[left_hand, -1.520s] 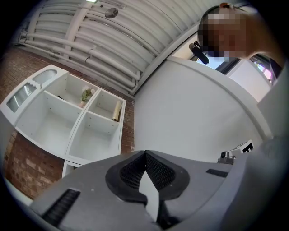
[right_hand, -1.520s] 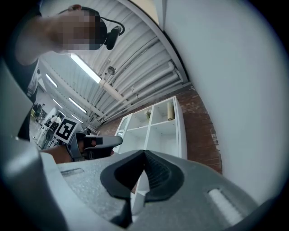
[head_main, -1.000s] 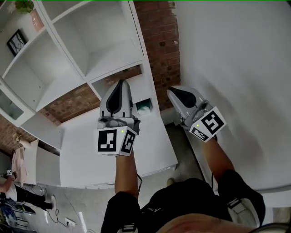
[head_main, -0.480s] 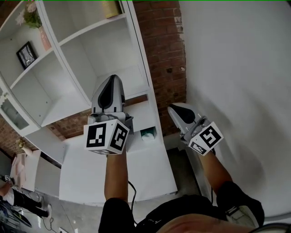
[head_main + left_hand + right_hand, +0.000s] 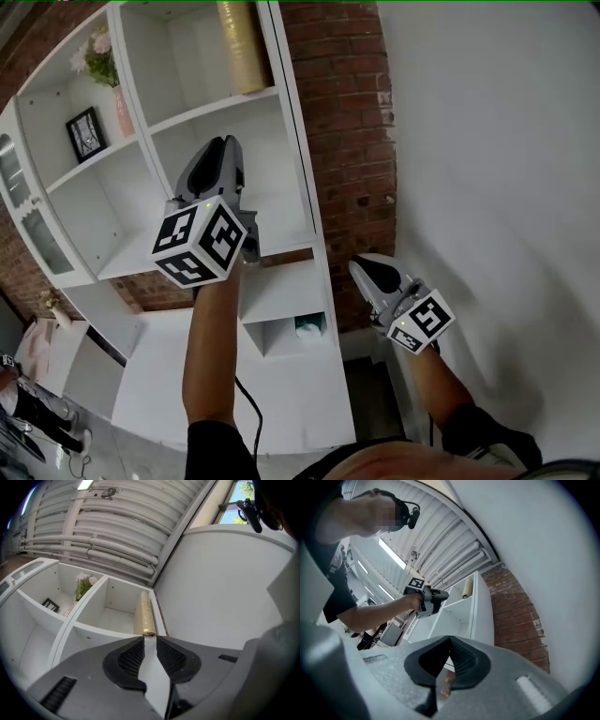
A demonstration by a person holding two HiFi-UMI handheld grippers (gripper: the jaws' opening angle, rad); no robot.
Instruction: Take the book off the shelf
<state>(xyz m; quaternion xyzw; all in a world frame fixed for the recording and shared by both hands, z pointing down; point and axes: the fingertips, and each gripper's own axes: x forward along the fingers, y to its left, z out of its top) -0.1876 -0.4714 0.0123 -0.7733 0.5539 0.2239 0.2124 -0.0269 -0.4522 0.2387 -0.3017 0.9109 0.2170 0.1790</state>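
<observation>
A gold-coloured book [image 5: 242,47] stands upright at the right end of an upper compartment of the white shelf unit [image 5: 281,112]. In the left gripper view the book [image 5: 144,616] shows just beyond the jaw tips. My left gripper [image 5: 223,142] is raised in front of the shelves, below the book and apart from it. Its jaws are opening, with a narrow gap and nothing between them [image 5: 150,639]. My right gripper [image 5: 361,265] hangs lower at the right, near the brick wall, shut and empty [image 5: 450,639].
A vase of flowers [image 5: 101,66] and a small picture frame [image 5: 84,133] sit in compartments to the left. A teal object [image 5: 309,326] lies in a low cubby. Brick wall [image 5: 342,141] and a white wall [image 5: 487,187] close off the right. A person [image 5: 28,403] stands at the lower left.
My left gripper has risen from the low white cabinet up to the upper shelves. The view has tilted upward, bringing the book in. The right gripper sits lower in frame.
</observation>
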